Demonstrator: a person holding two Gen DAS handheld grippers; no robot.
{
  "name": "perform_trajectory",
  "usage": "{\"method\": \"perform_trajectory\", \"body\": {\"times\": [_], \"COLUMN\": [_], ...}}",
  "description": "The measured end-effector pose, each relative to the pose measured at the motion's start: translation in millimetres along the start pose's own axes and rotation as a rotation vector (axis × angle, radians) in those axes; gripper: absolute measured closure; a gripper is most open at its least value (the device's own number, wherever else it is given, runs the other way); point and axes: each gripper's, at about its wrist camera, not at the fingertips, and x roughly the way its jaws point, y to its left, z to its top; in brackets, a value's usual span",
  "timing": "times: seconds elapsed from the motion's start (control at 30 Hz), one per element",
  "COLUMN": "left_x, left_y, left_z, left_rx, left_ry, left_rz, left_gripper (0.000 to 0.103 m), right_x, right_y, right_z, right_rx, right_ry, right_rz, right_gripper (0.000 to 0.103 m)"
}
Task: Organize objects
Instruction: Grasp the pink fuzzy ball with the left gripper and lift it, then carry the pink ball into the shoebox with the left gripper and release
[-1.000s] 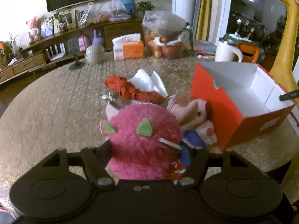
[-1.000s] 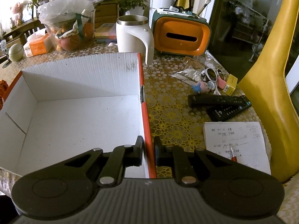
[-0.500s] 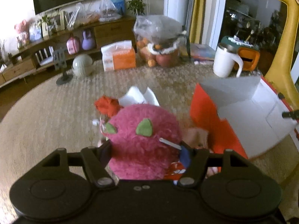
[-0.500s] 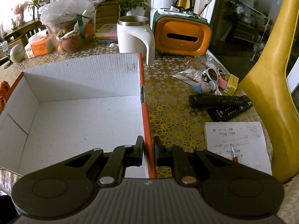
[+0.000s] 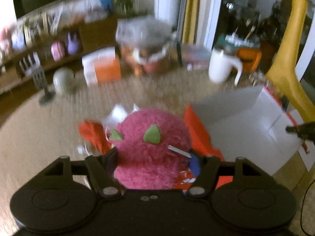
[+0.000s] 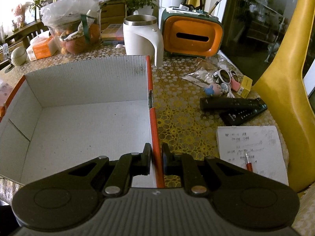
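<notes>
My left gripper is shut on a fluffy pink plush ball with green ears and holds it above the table, left of the orange cardboard box. The box is open and white inside; in the right wrist view its floor is bare. My right gripper is shut on the box's orange right wall; its tip shows at the box's far side in the left wrist view. A red cloth and white paper lie behind the plush.
On the table stand a white mug, an orange tissue holder, a bag of fruit and an orange tissue pack. Right of the box lie two remotes, a note sheet and sunglasses. A yellow chair stands at right.
My left gripper has lifted the pink plush off the toy pile and swung toward the box; the view is blurred with motion. The right gripper keeps its hold on the box wall.
</notes>
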Motion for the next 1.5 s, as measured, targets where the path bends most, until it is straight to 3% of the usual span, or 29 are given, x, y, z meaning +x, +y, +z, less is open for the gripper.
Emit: {"method": "perform_trajectory", "body": {"times": [0.17,0.33,0.63,0.8,1.03,1.5], "left_x": [21,13,-17,-12,25,111], "left_y": [3,-2,-51,-91,-151,-244], "left_z": [-30,-49,-20,-3,20,47], "left_rx": [-0.037,0.0,0.124,0.179,0.233,0.33], "left_ry": [0.094,0.103,-0.033,-0.063,-0.047,0.009], "left_rz": [-0.046,-0.042,-0.091,-0.141,-0.196,-0.221], "left_gripper": [0.035,0.035,0.034,0.034,0.034,0.034], "right_x": [-2,-4,-4,-4,-5,-6], "right_y": [0,-2,-3,-4,-4,-3], "right_z": [0,0,1,1,1,-1], "right_rx": [-0.007,-0.005,-0.005,0.006,0.005,-0.021], "right_ry": [-0.004,-0.006,-0.006,-0.003,0.002,0.006], "right_rz": [0.006,0.006,0.01,0.024,0.04,0.049], "right_gripper": [0.092,0.092,0.093,0.094,0.094,0.094]}}
